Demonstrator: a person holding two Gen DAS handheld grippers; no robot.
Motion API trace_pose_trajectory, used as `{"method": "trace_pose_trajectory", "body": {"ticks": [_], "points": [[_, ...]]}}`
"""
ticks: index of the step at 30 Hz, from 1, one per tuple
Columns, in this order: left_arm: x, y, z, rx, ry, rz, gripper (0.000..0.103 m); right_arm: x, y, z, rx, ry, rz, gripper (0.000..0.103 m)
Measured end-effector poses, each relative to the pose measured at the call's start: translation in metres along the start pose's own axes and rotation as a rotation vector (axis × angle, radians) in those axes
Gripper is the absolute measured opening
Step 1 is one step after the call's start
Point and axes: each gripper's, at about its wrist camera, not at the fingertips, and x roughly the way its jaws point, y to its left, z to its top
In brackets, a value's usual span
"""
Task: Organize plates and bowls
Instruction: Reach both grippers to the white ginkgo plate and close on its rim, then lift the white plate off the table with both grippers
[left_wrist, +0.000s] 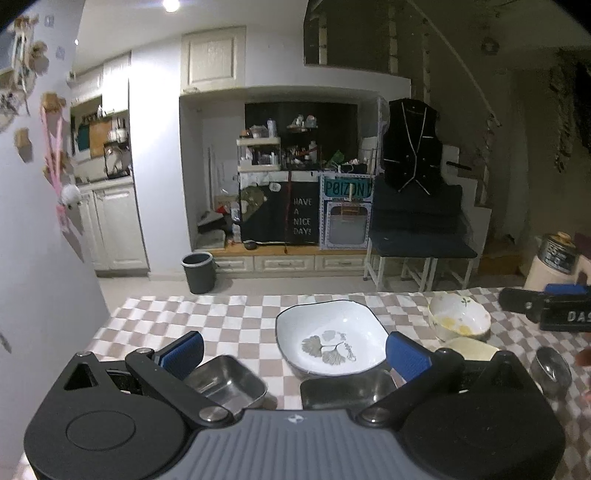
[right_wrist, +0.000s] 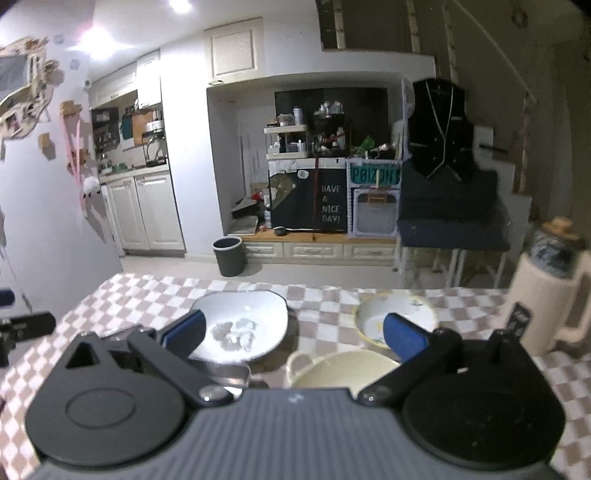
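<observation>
My left gripper (left_wrist: 295, 354) is open and empty above the checkered table (left_wrist: 177, 317). Between its fingers lies a white square plate with a leaf print (left_wrist: 328, 339). A small steel square dish (left_wrist: 225, 382) sits under the left finger, a dark steel dish (left_wrist: 343, 391) near the right one. A white flowered bowl (left_wrist: 460, 319) and a cream dish (left_wrist: 469, 349) lie to the right. My right gripper (right_wrist: 295, 334) is open and empty over the leaf plate (right_wrist: 240, 328), the cream bowl (right_wrist: 343, 371) and the flowered bowl (right_wrist: 391, 317).
A cream jug with a blue-patterned jar behind it (right_wrist: 546, 295) stands at the table's right. A small round steel cup (left_wrist: 550, 369) sits at right. The right gripper (left_wrist: 546, 304) shows at the left view's right edge. A grey bin (left_wrist: 199, 271) stands on the floor beyond.
</observation>
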Motion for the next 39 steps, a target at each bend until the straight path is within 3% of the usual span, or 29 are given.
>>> {"method": "trace_pose_trajectory", "body": {"ticks": [7,10,14,19,23,27,31,34,37,39], "points": [[0.089,0.011,0.014,-0.02,0.038,0.034,0.103,0.092,-0.008,0.009,0.016,0.008,0.028,0.103],[0.131,0.02,0.019,-0.09,0.088,0.016,0.101,0.128,-0.011,0.014,0.016,0.042,0.02,0.103],[0.181,0.027,0.018,-0.097,0.161,0.021,0.07,0.179,-0.022,0.015,0.093,0.133,0.021,0.101],[0.234,0.046,0.001,-0.159,0.296,0.015,0.048,0.234,-0.039,0.001,0.201,0.247,0.039,0.073],[0.265,0.053,-0.017,-0.173,0.383,-0.014,0.01,0.271,-0.052,-0.017,0.34,0.338,0.088,0.045],[0.28,0.061,-0.028,-0.232,0.414,-0.062,0.01,0.291,-0.053,-0.034,0.417,0.403,0.125,0.037],[0.29,0.063,-0.031,-0.283,0.421,-0.083,0.01,0.294,-0.039,-0.037,0.352,0.407,0.149,0.033],[0.297,0.066,-0.031,-0.315,0.423,-0.101,0.01,0.294,-0.034,-0.036,0.339,0.413,0.169,0.023],[0.301,0.068,-0.032,-0.33,0.425,-0.128,0.01,0.301,-0.03,-0.029,0.329,0.421,0.148,0.02],[0.301,0.071,-0.033,-0.341,0.423,-0.156,0.008,0.305,-0.034,-0.028,0.329,0.422,0.132,0.011]]}}
